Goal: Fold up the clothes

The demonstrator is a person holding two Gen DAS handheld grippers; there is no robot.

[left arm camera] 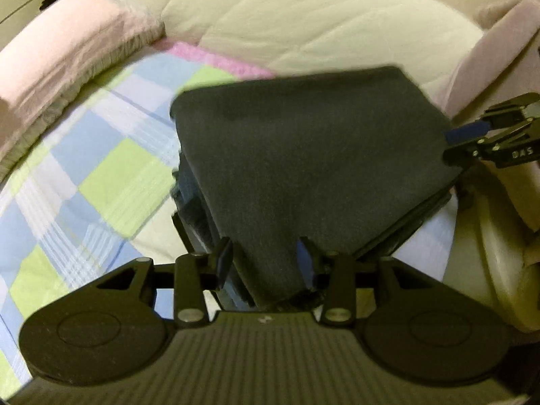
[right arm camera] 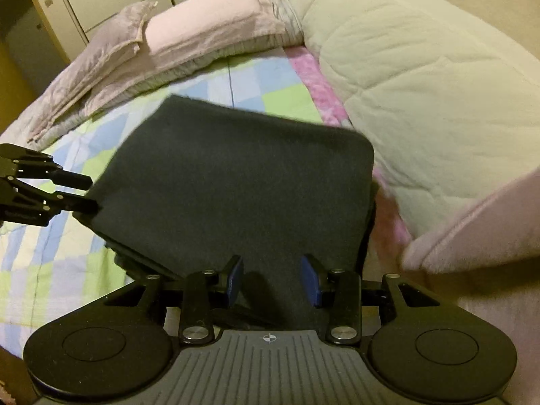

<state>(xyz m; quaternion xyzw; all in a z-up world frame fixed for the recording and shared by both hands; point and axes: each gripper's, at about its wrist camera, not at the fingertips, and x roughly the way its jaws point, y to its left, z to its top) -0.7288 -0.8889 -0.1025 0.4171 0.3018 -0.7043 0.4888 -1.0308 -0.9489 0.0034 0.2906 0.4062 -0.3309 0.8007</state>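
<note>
Checked in blue, green and white, the bedsheet [right arm camera: 101, 263] covers a bed where we count one folded dark grey garment [left arm camera: 303, 155], two pink pillows, one cream quilt [right arm camera: 422, 77] and two grippers. We see the garment as a thick, many-layered rectangle held over the sheet; whether its underside touches the sheet we cannot tell. Beyond the garment lies the quilt, bunched along the bed's far side, with a strip of pink blanket [right arm camera: 314, 77] showing at its edge. One pillow [right arm camera: 216, 33] lies past the garment's far left corner, stacked on a lilac pillowcase [right arm camera: 101, 57]; the other [left arm camera: 499, 50] sits off the garment's right side. Our left gripper [left arm camera: 266, 261] has its fingers [left arm camera: 224, 260] set apart with a near corner of the garment lying between them, seemingly loose. Our right gripper [right arm camera: 275, 276] likewise has its fingers [right arm camera: 312, 280] spread, the garment's near edge draped between them without a clear pinch.
</note>
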